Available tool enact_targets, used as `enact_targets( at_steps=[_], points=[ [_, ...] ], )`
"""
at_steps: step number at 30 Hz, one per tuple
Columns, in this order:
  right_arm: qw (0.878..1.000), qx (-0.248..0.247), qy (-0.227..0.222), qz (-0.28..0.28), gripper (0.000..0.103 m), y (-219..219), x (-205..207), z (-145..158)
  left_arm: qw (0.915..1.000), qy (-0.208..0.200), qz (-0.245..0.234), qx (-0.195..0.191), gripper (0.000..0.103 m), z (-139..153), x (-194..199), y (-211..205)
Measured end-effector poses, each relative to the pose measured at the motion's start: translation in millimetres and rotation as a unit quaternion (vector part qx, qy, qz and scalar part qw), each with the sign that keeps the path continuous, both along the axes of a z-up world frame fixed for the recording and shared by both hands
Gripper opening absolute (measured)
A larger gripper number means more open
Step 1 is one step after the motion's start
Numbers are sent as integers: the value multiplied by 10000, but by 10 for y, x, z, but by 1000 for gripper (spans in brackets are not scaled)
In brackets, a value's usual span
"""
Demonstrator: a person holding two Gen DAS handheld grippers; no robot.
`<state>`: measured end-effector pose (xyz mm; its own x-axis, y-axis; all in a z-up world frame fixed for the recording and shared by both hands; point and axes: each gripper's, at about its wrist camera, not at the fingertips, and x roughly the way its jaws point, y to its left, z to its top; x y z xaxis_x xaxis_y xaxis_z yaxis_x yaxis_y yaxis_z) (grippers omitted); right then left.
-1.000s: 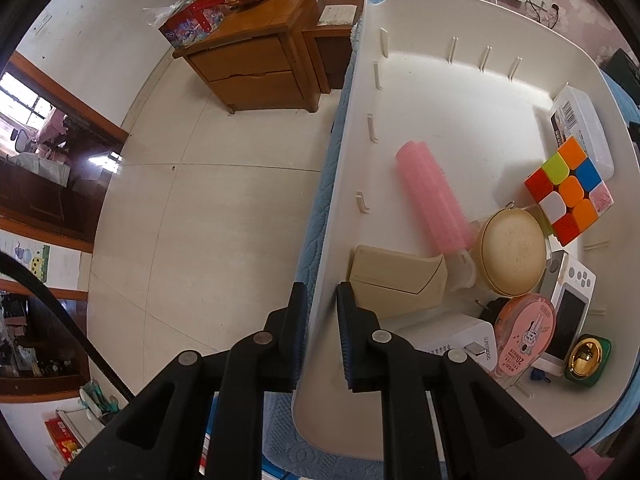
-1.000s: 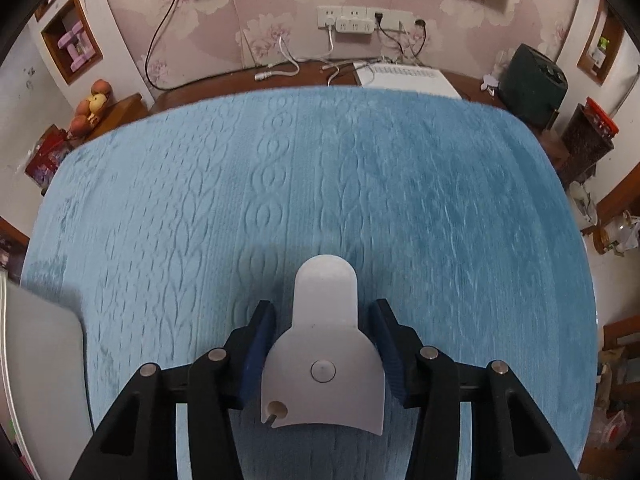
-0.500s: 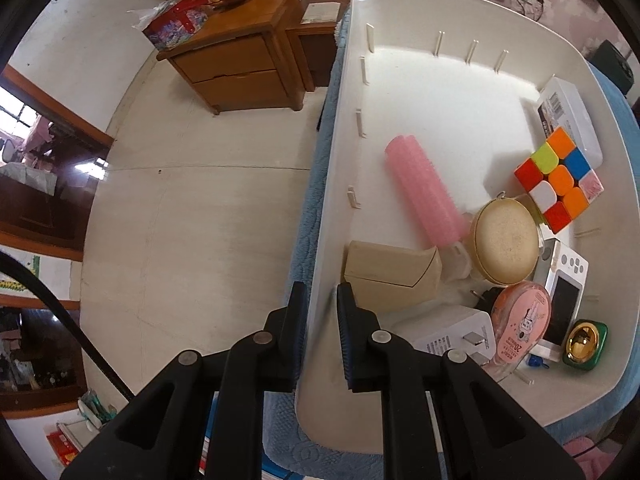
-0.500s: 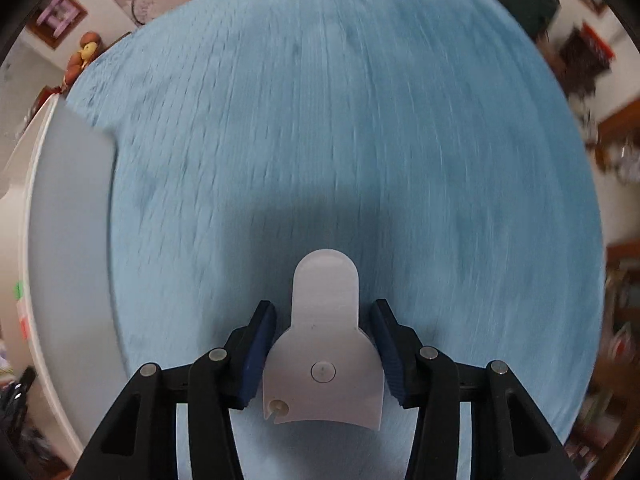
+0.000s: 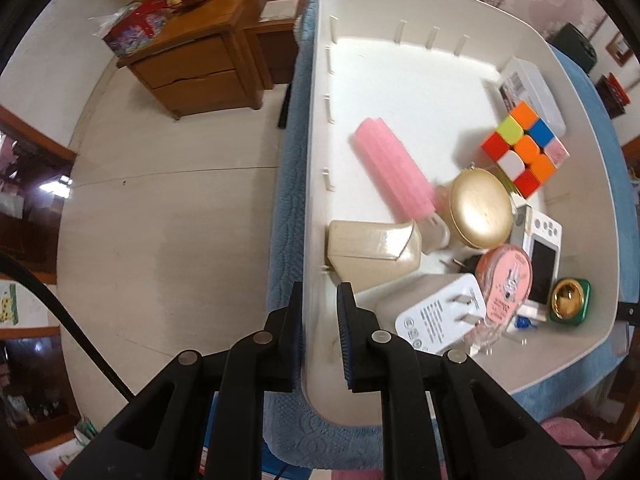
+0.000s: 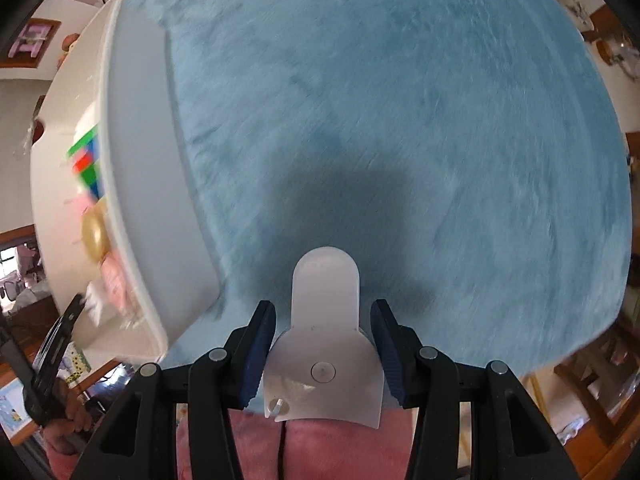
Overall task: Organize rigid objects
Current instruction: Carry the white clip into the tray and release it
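We've got a flat white plastic piece with a rounded tongue and a fan-shaped base pinched between the jaws of the right gripper, blue pads pressing its sides, carried above the blue plush cloth. To its left sits the big cream plastic tray, and that looks like where we're headed.

Over in the left wrist view, the left gripper is clamped on the tray's near wall, one finger outside, one inside, steadying it. Inside, everything is bunched at the near end: a pink ribbed cylinder, a beige box, a round gold compact, a colourful puzzle cube, a white plug adapter, a pink round tin, a small white camera-like device, a green-and-gold jar and a white lidded case.

So we judge this the carry step. Next we need to clear the rim and set the piece on the bare far half of the floor.

Hard to read: the right view is smeared, the tray's contents there are only colour blurs, and the piece's near edge is hidden behind the fingers. What the piece actually is, we can't tell.
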<state>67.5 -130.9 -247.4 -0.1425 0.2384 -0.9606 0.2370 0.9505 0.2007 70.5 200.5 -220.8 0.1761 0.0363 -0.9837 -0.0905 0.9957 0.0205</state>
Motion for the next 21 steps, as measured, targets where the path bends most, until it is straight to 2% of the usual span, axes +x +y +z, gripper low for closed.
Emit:
enact_targets(
  at_steps=[8,12,15,21],
  points=[
    [9994,-173,-268,92,50,550,-350,408,9988,53,-346,-356,16,15,-44,73],
    [9985,-175,-493,190,50,842,-442,550,9972,67,-615,-414,16,15,-47,78],
    [9954,-368,-751,462,50,1029,-353,635,9954,90,-820,-486,16,9,-25,107],
    [9874,-323,-1308,826,50,1304,-264,826,9913,103,-1171,-599,16,-4,3,132]
  ],
)
